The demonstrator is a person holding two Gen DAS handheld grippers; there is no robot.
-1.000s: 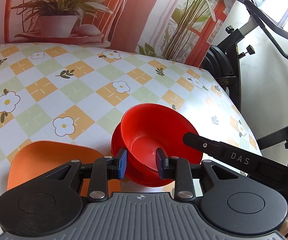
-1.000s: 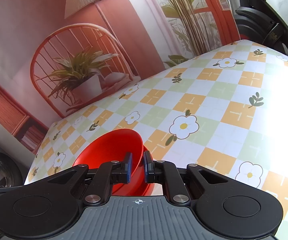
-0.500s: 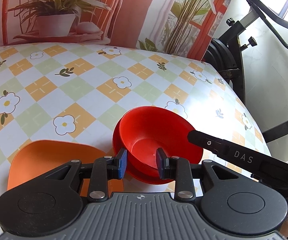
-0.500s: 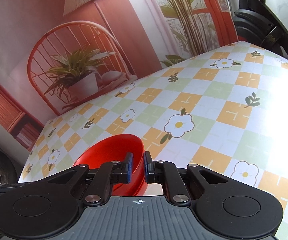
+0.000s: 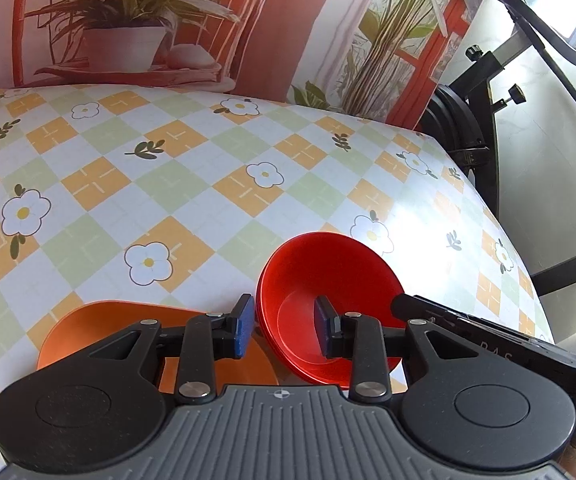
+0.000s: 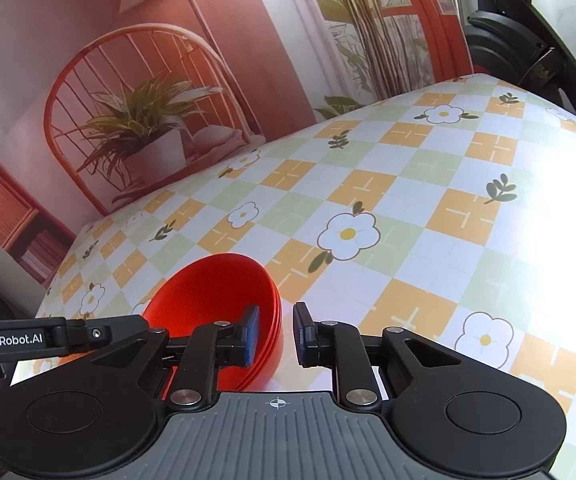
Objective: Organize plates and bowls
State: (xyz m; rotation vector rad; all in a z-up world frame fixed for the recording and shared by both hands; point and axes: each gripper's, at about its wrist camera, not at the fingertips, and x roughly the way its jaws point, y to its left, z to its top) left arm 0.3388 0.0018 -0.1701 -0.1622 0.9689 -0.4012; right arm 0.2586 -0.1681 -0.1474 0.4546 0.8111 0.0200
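Bowls (image 6: 224, 304) sat stacked between my open right tongs (image 6: 275, 334), rim inside; left tongs (image 5: 284, 328) gaped, holding nothing.

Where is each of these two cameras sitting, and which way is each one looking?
Left wrist view: on the left gripper, looking over its open fingers at stacked red bowls and an orange plate; the right gripper's arm pokes in.
Right wrist view: on the right gripper, open astride the bowls' rim, facing the floral tablecloth.
Shared: bowls, tablecloth, plant backdrop.
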